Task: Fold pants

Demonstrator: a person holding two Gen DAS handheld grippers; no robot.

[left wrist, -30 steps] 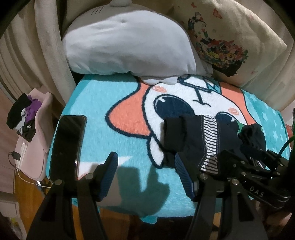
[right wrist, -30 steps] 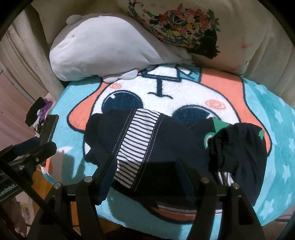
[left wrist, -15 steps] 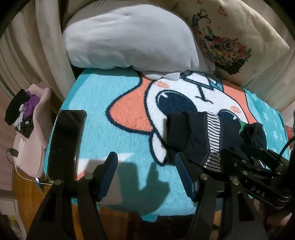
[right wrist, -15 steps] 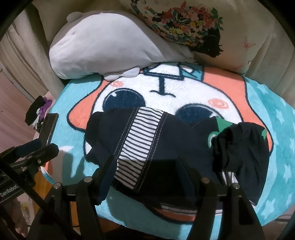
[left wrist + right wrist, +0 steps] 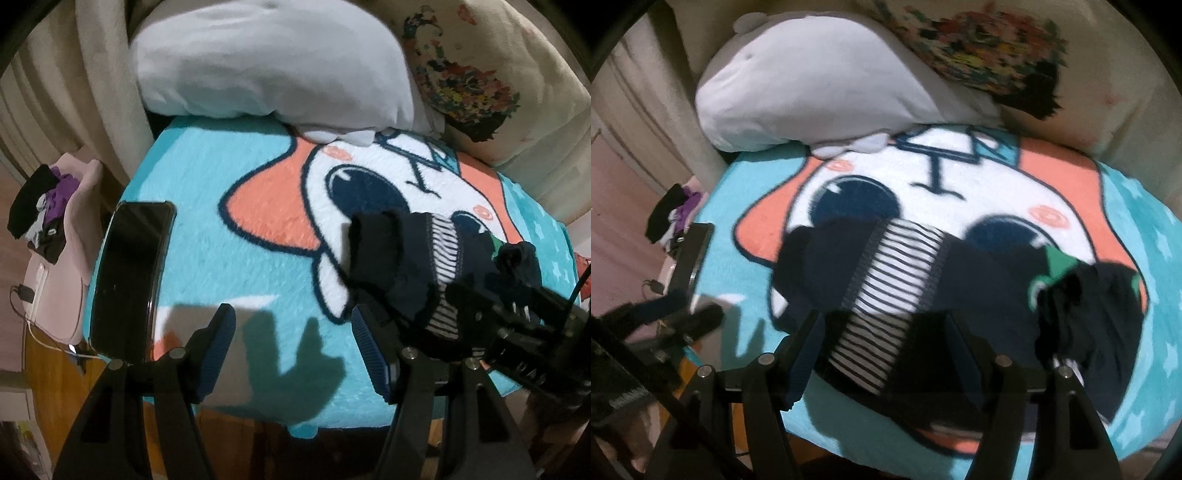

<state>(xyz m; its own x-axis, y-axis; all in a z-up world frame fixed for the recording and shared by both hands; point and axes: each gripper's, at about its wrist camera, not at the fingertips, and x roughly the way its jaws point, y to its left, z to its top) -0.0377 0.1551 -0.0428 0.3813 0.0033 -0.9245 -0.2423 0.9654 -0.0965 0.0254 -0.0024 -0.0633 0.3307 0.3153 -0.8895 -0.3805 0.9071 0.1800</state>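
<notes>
1. A turquoise plush blanket (image 5: pixel 207 192) printed with a cartoon face is covering the bed.
2. A pale grey plush cushion (image 5: pixel 273 70) is lying at its far edge, touching a cream floral pillow (image 5: pixel 491 74).
3. Cream curtains (image 5: pixel 44 92) are hanging on the left.
4. A dark phone (image 5: pixel 129 273) is resting on the blanket's left edge.
5. A pink bag (image 5: pixel 59 295) is sitting beside the bed over wooden flooring (image 5: pixel 48 373).
</notes>
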